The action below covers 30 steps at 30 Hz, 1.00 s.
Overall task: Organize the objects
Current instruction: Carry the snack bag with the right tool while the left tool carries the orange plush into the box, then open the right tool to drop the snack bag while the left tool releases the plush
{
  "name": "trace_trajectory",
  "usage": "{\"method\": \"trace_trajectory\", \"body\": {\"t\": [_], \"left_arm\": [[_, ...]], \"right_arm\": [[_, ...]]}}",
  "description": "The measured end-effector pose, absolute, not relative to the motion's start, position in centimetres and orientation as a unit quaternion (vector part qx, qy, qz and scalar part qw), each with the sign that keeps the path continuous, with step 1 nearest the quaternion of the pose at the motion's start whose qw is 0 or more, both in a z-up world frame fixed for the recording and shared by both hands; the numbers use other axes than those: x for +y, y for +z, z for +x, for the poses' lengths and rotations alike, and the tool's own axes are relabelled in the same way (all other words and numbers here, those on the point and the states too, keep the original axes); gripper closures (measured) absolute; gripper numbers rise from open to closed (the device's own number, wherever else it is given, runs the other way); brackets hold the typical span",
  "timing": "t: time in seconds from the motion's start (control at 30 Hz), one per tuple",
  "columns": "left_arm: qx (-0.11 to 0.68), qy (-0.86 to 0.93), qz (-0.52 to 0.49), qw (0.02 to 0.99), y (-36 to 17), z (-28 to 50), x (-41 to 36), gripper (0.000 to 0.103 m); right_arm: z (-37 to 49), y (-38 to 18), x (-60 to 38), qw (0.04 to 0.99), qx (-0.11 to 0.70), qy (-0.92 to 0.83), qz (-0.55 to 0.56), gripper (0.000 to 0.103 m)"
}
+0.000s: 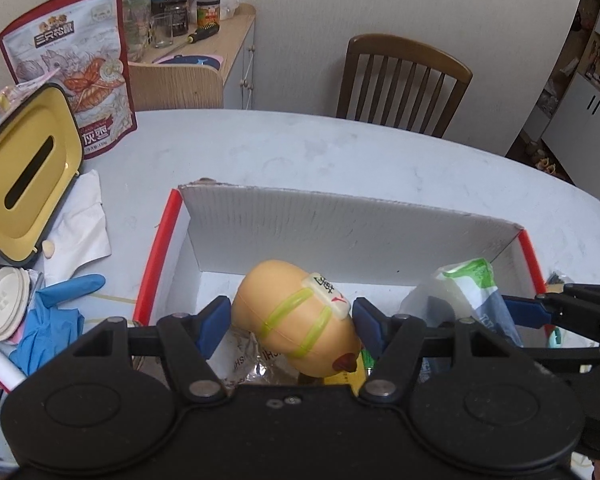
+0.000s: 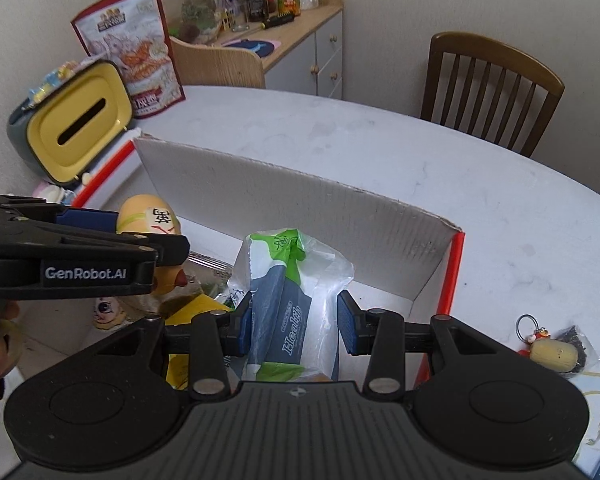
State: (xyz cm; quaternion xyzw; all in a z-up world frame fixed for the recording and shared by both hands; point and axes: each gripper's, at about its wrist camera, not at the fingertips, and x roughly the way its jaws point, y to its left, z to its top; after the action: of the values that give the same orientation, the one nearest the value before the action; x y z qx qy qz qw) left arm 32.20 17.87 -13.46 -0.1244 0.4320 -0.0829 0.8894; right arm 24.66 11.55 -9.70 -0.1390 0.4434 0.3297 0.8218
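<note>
A white cardboard box (image 1: pixel 340 232) with red edges stands open on the pale table. My left gripper (image 1: pixel 290 318) is shut on a yellow egg-shaped toy (image 1: pixel 284 304) with green bands and a white label, holding it tilted just inside the box above crinkled wrappers. In the right wrist view the same toy (image 2: pixel 148 216) shows behind the left gripper's black body. My right gripper (image 2: pixel 296 328) is shut on a plastic-wrapped green, blue and white package (image 2: pixel 288 308), upright in the box's right half. Its blue fingers (image 1: pixel 524 312) appear beside that package (image 1: pixel 472 288) in the left wrist view.
Left of the box lie a yellow-lidded tissue box (image 1: pixel 28 176), tissues, a blue glove (image 1: pixel 56 312) and a white lid (image 1: pixel 4 308). A snack bag (image 1: pixel 76 68) stands behind. A keychain toy (image 2: pixel 552 352) lies right of the box. A wooden chair (image 1: pixel 404 80) faces the far edge.
</note>
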Motion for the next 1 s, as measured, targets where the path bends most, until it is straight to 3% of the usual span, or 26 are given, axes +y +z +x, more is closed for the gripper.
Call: {"method": "trace_trajectory", "body": {"t": [0.47,0.6,0.8,1.0], "left_arm": [[0.465,-0.088,-0.102,0.875,-15.4,33.4,16.8,0.037],[0.467,-0.086,-0.086,0.876,-15.3,33.6,16.3,0.036],[0.470,-0.085,-0.086,0.875,-15.1,33.7,16.3,0.034],[0.465,-0.084,-0.091,0.877,-14.7,33.1,16.4,0.030]], "right_arm": [[25.0,-11.7,12.7,0.809,0.455,0.335,-0.165,0.061],[24.7,-11.7,12.8,0.804,0.454,0.345,-0.171,0.057],[24.0,-11.1,12.7,0.807,0.438,0.353,-0.180,0.042],[23.6,-10.3,11.8,0.811,0.434,0.353,-0.173,0.041]]}}
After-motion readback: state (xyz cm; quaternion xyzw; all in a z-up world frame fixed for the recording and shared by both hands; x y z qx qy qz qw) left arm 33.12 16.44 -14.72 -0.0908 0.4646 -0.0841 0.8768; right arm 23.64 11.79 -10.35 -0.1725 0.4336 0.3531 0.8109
